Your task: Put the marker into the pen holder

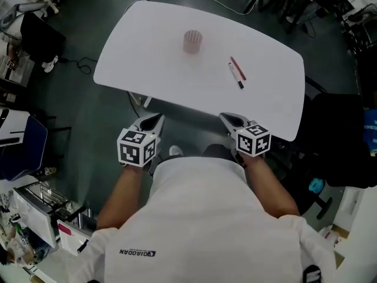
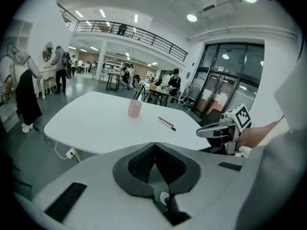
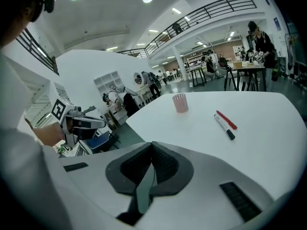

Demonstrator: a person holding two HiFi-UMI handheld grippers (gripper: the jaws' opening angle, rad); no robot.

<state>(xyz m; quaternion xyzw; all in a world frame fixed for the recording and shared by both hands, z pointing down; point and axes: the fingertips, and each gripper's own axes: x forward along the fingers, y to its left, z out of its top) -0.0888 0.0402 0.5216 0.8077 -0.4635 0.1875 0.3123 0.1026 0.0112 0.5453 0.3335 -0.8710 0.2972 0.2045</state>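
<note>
A pink mesh pen holder (image 1: 192,41) (image 2: 135,108) (image 3: 180,102) stands upright at the far middle of the white table (image 1: 153,69). To its right a white marker with a black cap (image 1: 235,75) (image 3: 224,127) lies flat beside a red pen (image 1: 238,67) (image 3: 226,120); in the left gripper view the pair (image 2: 167,123) looks small. Both grippers hover short of the table's near edge, apart from everything. My left gripper (image 1: 158,118) (image 2: 154,145) is shut and empty. So is my right gripper (image 1: 224,117) (image 3: 152,145).
A black office chair (image 1: 336,140) stands right of the table and a blue chair (image 1: 23,140) at the left. Cables (image 1: 76,63) run on the dark floor. Desks and people fill the hall beyond the table (image 2: 120,75).
</note>
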